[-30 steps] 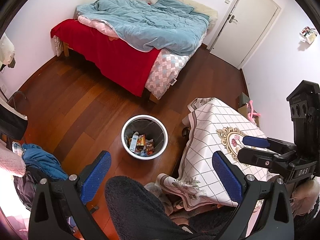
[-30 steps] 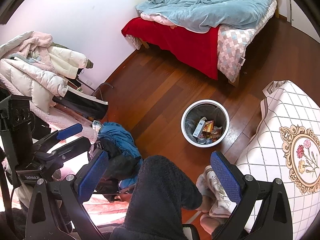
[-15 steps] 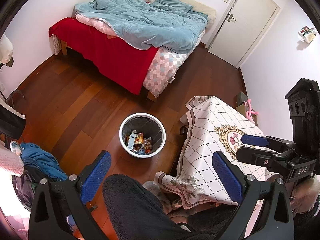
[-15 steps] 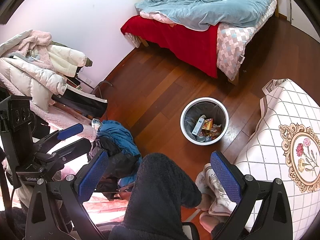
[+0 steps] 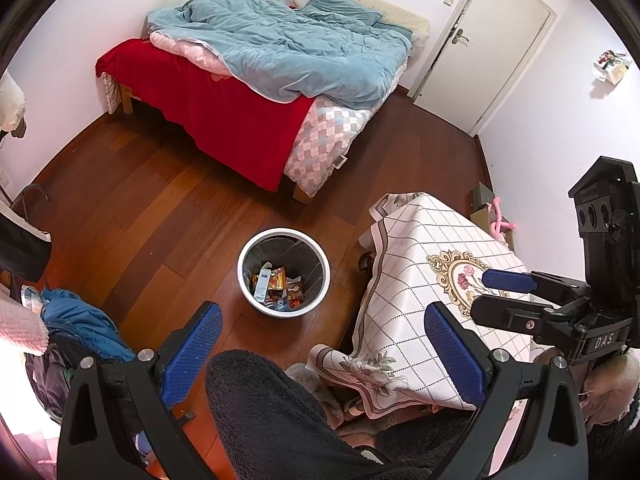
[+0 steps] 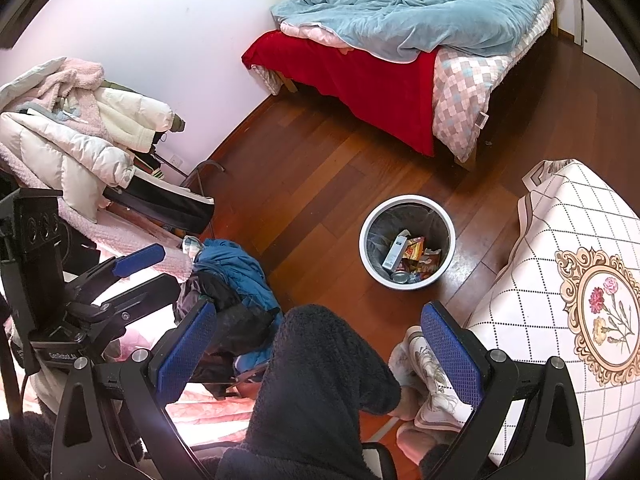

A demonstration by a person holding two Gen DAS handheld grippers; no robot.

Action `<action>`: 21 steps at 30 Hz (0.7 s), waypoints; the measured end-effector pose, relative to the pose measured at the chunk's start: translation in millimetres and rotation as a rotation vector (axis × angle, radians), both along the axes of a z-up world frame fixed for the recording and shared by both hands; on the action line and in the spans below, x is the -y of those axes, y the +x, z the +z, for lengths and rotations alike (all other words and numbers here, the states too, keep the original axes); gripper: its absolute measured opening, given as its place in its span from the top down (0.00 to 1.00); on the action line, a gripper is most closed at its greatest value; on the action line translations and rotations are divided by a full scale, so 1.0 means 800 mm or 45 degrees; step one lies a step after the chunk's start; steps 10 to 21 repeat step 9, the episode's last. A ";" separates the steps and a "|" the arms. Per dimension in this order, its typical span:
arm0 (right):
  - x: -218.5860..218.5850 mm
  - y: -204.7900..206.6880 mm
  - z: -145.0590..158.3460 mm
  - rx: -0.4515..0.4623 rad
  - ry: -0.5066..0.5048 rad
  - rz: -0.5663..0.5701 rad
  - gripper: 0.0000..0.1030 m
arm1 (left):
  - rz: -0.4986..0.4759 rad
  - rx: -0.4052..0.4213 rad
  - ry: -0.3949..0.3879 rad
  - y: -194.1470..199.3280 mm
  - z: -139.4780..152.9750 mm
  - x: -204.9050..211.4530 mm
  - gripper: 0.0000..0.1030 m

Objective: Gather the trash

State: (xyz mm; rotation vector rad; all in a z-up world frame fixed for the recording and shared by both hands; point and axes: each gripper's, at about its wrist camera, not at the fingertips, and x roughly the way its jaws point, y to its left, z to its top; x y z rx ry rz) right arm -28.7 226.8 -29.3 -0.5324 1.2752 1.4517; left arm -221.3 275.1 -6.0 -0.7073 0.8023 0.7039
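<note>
here, closest to both cameras, the left gripper (image 5: pixel 322 354) and the right gripper (image 6: pixel 320 346) hang with their blue-padded fingers spread wide and nothing between them, above the person's dark fleece-clad knee (image 6: pixel 324 364). just past the knee, a white sneaker (image 6: pixel 434 376) rests on the wooden floor (image 5: pixel 132 216). to the right stands a table under a checked floral cloth (image 5: pixel 424 292); to the left lies a heap of blue and dark clothes (image 6: pixel 236 280). further out on the floor, apart from the table, sits the white trash bin (image 5: pixel 283 236) with a grey liner, holding wrappers, a small box and a can. beyond it stands the bed (image 5: pixel 280 80) with a red cover and blue duvet, and a white door (image 5: pixel 492 44) at the far wall.
</note>
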 end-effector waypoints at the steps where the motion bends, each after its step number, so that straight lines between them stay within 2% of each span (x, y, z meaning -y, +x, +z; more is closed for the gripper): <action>1: 0.000 0.000 0.000 -0.001 0.000 -0.001 0.00 | 0.001 -0.001 0.001 0.000 0.000 0.001 0.00; 21: 0.006 0.004 -0.001 -0.014 -0.006 0.010 0.00 | 0.004 0.008 -0.012 -0.003 0.001 -0.002 0.00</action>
